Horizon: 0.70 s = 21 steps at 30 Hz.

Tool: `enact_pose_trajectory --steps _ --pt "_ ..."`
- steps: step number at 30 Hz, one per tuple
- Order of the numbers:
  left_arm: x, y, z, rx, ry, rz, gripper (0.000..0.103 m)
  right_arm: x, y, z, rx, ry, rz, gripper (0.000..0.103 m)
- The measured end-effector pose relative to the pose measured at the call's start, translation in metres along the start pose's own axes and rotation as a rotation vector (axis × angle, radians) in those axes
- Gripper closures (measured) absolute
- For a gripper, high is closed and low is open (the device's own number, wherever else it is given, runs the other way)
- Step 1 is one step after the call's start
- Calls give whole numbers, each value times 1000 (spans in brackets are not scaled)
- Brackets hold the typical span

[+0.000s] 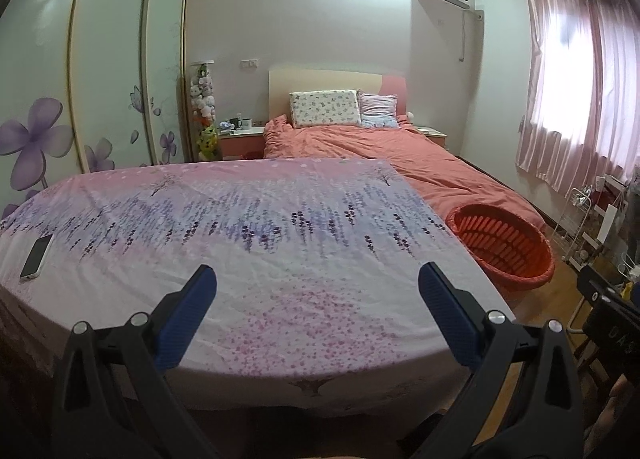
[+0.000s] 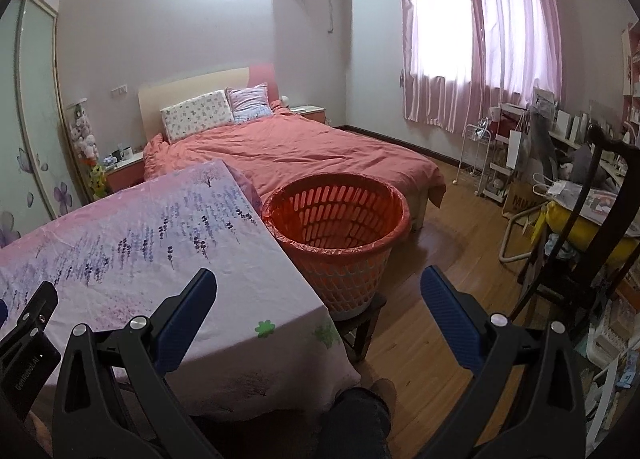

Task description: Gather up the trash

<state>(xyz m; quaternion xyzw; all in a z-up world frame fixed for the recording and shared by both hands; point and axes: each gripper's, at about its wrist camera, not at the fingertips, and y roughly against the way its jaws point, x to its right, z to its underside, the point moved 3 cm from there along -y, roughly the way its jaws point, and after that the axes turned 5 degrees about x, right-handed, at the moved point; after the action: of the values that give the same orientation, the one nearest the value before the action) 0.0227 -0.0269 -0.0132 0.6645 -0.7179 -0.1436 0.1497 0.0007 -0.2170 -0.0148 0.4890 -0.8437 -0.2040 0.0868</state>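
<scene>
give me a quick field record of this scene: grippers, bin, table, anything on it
left gripper: open, empty, over the table
right gripper: open, empty, near the table's corner
table: covered by a floral cloth
basket: orange, lined, on a dark stool beside the table, looks empty
phone: flat on the table's left edge
trash: none visible

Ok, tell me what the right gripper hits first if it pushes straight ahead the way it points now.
Most likely the orange slotted plastic basket standing on a dark stool beside the table. The open right gripper aims roughly at its lower wall, just past the corner of the floral-print tablecloth. Depth is unclear, so it might clip that corner first.
</scene>
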Motion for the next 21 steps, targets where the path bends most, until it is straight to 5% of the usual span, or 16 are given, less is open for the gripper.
enact_pose_trajectory --steps 21 --pt "10 1 -4 10 -21 -32 4 2 -3 -4 -1 2 -1 2"
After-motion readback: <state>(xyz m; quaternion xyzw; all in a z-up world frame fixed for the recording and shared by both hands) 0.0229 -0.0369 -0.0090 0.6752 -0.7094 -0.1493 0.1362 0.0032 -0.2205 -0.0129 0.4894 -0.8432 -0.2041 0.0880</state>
